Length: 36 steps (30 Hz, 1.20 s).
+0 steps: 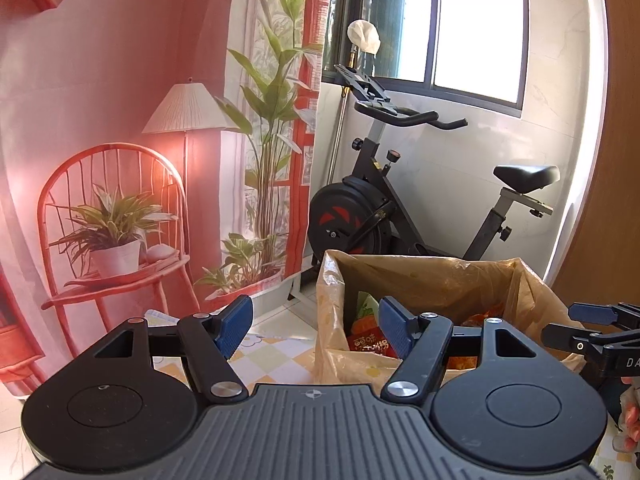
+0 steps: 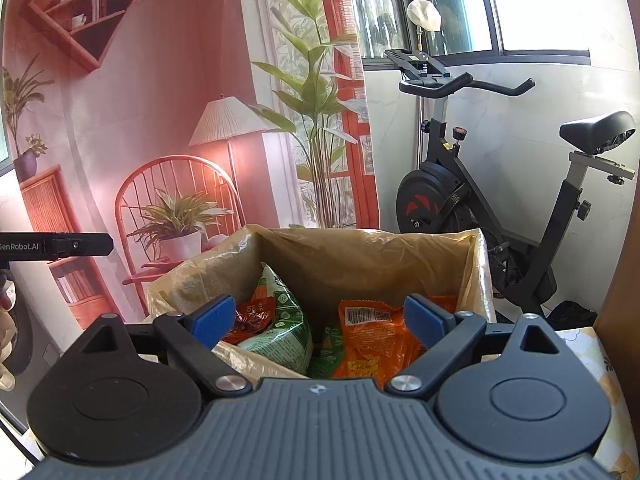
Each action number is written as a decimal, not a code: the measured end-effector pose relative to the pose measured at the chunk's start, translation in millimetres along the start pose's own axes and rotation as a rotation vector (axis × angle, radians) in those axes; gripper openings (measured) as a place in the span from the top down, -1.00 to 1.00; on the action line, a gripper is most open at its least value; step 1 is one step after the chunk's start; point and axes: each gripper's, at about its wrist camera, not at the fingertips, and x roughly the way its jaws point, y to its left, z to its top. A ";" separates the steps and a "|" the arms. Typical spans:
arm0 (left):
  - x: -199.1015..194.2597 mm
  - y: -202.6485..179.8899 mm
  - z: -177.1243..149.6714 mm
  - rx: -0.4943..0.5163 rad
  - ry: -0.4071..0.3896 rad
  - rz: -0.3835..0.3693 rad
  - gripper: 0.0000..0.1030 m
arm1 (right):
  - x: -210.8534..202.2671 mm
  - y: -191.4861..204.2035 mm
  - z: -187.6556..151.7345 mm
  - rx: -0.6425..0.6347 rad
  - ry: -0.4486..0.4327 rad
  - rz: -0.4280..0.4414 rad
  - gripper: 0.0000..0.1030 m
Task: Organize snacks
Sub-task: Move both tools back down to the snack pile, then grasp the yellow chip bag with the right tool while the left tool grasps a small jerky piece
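Note:
A box lined with a tan plastic bag (image 2: 360, 256) stands on the table and holds snack packets: an orange one (image 2: 372, 340), a green and white one (image 2: 284, 320) and a red one (image 2: 252, 316). My right gripper (image 2: 320, 316) is open and empty just above the box's near edge. In the left wrist view the same box (image 1: 440, 280) is ahead to the right, with a red packet (image 1: 366, 344) showing inside. My left gripper (image 1: 316, 324) is open and empty, over the box's left rim. The right gripper's fingers (image 1: 588, 320) show at the right edge.
A black exercise bike (image 2: 480, 192) stands behind the box by the window. A printed backdrop (image 1: 120, 160) with a red chair, lamp and plants hangs to the left. The table has a yellow checked cloth (image 1: 272, 356). A wooden panel (image 2: 624, 280) is at the right.

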 end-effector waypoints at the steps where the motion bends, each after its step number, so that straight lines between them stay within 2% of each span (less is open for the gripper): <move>1: -7.5 7.1 -4.0 -0.005 0.000 0.012 -0.39 | -5.3 2.1 -7.8 0.007 0.006 0.012 -0.81; 5: -23.4 19.7 -22.4 -0.022 0.009 0.013 -0.40 | -23.4 8.3 -38.0 0.013 0.021 0.027 -0.81; 9: -22.0 22.4 -44.8 -0.032 0.049 0.004 -0.40 | -31.2 10.4 -65.9 0.040 0.050 0.019 -0.80; 15: -12.2 21.9 -72.4 -0.048 0.097 -0.018 -0.39 | -21.5 9.8 -101.1 0.120 0.147 -0.003 -0.77; 20: -9.5 23.9 -87.3 -0.043 0.120 -0.042 -0.39 | -3.9 15.1 -127.5 0.190 0.241 0.020 -0.77; 22: -9.6 27.9 -91.3 -0.035 0.124 -0.041 -0.39 | 5.3 17.4 -131.8 0.225 0.262 0.014 -0.77; 26: -9.6 39.0 -91.2 -0.021 0.121 -0.029 -0.39 | 21.6 21.4 -131.0 0.306 0.248 -0.016 -0.78; 30: -10.7 53.7 -92.7 -0.026 0.116 -0.010 -0.39 | 43.6 27.5 -127.7 0.351 0.244 -0.084 -0.81; 36: -11.9 66.8 -101.8 -0.066 0.117 -0.005 -0.39 | 74.7 26.3 -135.8 0.361 0.312 -0.158 -0.81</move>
